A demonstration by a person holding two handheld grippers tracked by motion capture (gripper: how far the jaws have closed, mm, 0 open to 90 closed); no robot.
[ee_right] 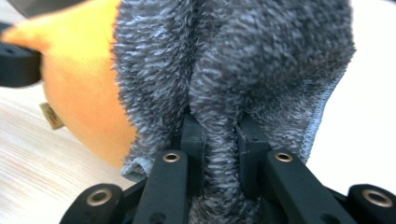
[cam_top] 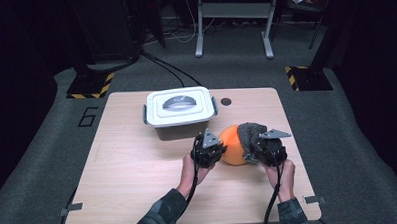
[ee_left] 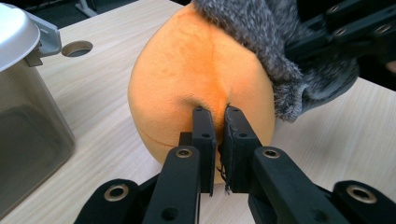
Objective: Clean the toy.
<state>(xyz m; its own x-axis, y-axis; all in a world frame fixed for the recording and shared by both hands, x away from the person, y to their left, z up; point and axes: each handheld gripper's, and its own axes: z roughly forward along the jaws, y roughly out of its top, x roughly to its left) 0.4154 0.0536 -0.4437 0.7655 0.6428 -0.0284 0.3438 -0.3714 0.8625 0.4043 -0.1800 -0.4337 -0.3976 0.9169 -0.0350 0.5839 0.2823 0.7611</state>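
My left claw [ee_left: 217,119] is pinched shut on a fold of the orange plush ball [ee_left: 187,79], which sits on the worktop [cam_top: 133,164] toward its right, near side. My right claw [ee_right: 219,128] grips a ridge of the grey fuzzy cloth [ee_right: 261,60] draped over the ball's right side. The lidded white container [cam_top: 180,110] stands just beyond the ball, to its left.

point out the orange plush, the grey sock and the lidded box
orange plush [ee_left: 187,70], left gripper view, its bare front
grey sock [ee_right: 261,56], right gripper view, fuzzy fabric above the jaws
lidded box [cam_top: 180,105], high view, lid top
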